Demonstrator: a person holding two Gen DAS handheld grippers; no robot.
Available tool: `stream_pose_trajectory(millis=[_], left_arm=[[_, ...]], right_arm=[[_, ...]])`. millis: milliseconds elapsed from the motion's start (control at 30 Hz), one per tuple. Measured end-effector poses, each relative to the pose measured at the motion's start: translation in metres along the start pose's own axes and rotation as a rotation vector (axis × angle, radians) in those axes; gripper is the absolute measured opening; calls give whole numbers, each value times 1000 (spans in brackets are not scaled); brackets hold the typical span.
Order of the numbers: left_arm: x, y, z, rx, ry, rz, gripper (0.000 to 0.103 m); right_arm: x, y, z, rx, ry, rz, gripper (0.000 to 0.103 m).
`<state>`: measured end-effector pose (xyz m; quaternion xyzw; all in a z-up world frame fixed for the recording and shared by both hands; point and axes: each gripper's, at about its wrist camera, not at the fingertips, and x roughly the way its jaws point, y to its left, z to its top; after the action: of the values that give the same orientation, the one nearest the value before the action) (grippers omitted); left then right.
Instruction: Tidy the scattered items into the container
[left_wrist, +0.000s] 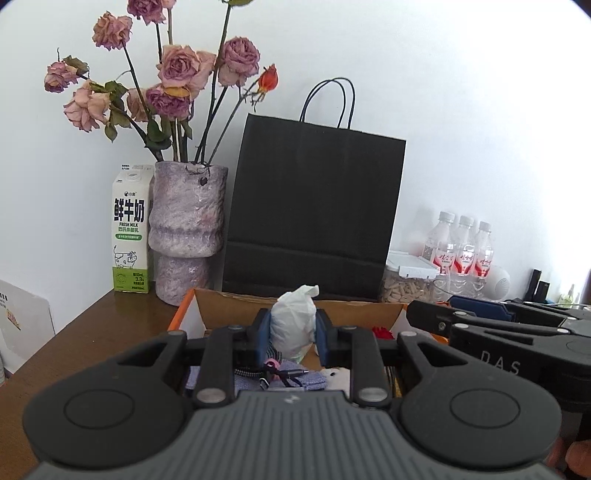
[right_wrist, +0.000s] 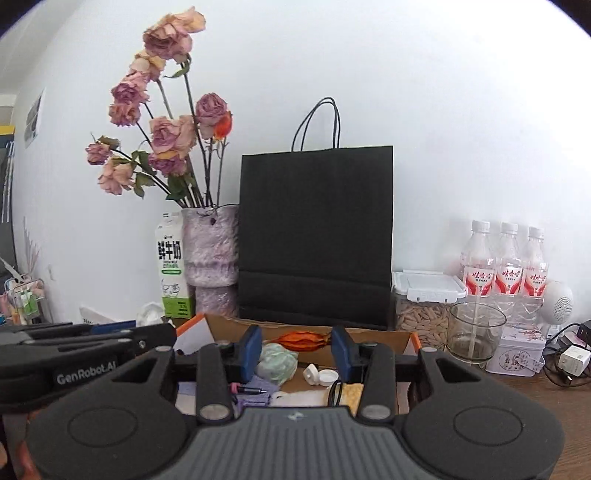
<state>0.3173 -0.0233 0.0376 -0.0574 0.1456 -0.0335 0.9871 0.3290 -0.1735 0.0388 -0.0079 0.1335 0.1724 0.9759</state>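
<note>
- Left gripper (left_wrist: 293, 334): blue pads pinched on a crumpled white plastic bag wad (left_wrist: 293, 325), held above the open cardboard box with orange edge (left_wrist: 236, 301). Soft load; I judge it could squirm out sideways if I swing fast.
- Right gripper (right_wrist: 295, 350): jaws part open, nothing between them that I can see. It sits over the same box, just beside the left gripper, so a clash is my main worry.
- Box already holds a pale green crumpled wad (right_wrist: 277, 363), a white flip-cap case (right_wrist: 320, 376), a pen (right_wrist: 248, 390), purple cloth (right_wrist: 255, 398). Releasing high could bounce the wad off the pile onto the brown wooden bench (left_wrist: 92, 332).
- The tall black paper bag with handles (left_wrist: 314, 210) and the mottled purple ceramic vase of dried roses (left_wrist: 188, 232) stand right behind the box. Overshooting forward risks tipping either.
- A clear glass cup (right_wrist: 474, 332) stands right of the box, near the right gripper's exit path.
</note>
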Motion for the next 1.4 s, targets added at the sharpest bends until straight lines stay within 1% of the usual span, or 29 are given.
stream_pose_trajectory(millis=[100,167,233,300,367,400,433,467,500,533,600,633,667,733,800,967,1100,1233,1400], left_arm=[[32,-3,-12,24,41,26,25],[45,-2,-20,40,60,34,25],[52,0,-25,62,55,43,25],[55,2,-27,75,52,54,26],[55,4,-28,73,48,61,29],[54,4,-29,72,44,73,37],[52,5,-30,68,40,85,55],[50,6,-31,62,26,96,65],[45,8,-32,56,-1,122,75],[41,9,-31,60,-28,150,88],[33,11,-30,52,-89,218,103],[27,12,-30,38,-127,238,103],[22,14,-29,27,-146,231,103],[15,16,-28,14,-144,206,103],[7,16,-32,24,-129,191,103],[-19,10,-52,87,-56,161,103],[-47,10,-71,100,6,144,103],[-73,4,-86,106,49,144,103],[-94,-2,-97,94,109,178,103]], right_arm=[[37,-11,-12,-4,54,-19,40],[57,-20,-22,3,101,-29,40],[68,-25,-29,2,131,-35,40],[70,-26,-33,-8,139,-37,40],[70,-26,-35,-13,140,-36,41],[70,-26,-35,-13,139,-37,43],[69,-25,-36,-13,139,-40,60],[69,-25,-37,-13,138,-46,73],[67,-24,-38,-10,131,-51,99],[64,-25,-39,-5,117,-64,103],[58,-27,-39,5,94,-62,103],[56,-29,-39,19,82,-56,103],[53,-30,-39,28,71,-60,103],[47,-29,-41,24,57,-70,103],[40,-27,-44,17,56,-77,103],[4,-19,-56,11,53,-80,103],[-31,-10,-68,6,66,-73,103],[-62,2,-79,-6,94,-64,103],[-92,12,-86,3,126,-60,103]])
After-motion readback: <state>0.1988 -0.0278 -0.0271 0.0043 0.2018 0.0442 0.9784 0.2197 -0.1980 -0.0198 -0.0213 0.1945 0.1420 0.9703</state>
